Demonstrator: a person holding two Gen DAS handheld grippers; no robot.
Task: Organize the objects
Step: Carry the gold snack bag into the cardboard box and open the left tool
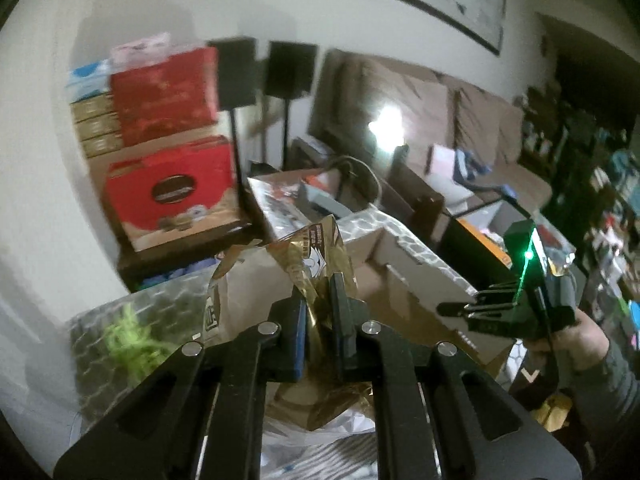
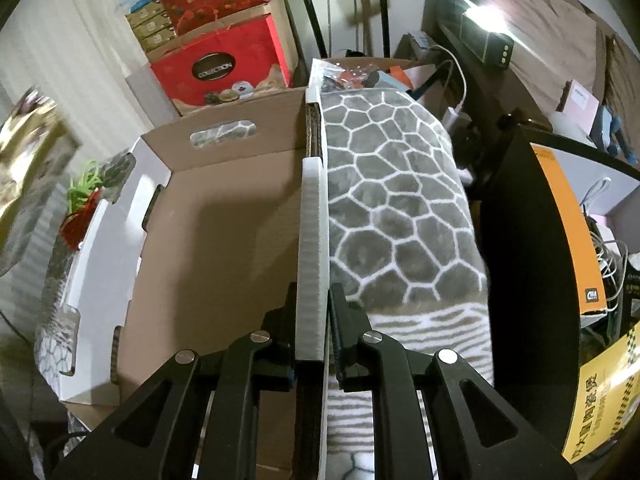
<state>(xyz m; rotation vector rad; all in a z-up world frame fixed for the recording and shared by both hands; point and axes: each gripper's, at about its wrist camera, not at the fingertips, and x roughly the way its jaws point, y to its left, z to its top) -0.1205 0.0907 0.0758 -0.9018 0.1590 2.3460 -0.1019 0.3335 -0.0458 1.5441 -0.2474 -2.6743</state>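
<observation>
I held a crinkled gold foil packet [image 1: 320, 280] clamped between the fingers of my left gripper [image 1: 319, 312], raised above the blanket [image 2: 400, 208] and just short of the open cardboard box [image 2: 216, 240]. My right gripper [image 2: 314, 320] was closed on the box's white side wall [image 2: 312, 240], steadying it; the box floor looked bare. To do this well, I judged I should keep the wall pinned so the box could not slide, carry the packet over the rim, lower it near the floor, and only then let the fingers part, since light foil may drift or cling.
</observation>
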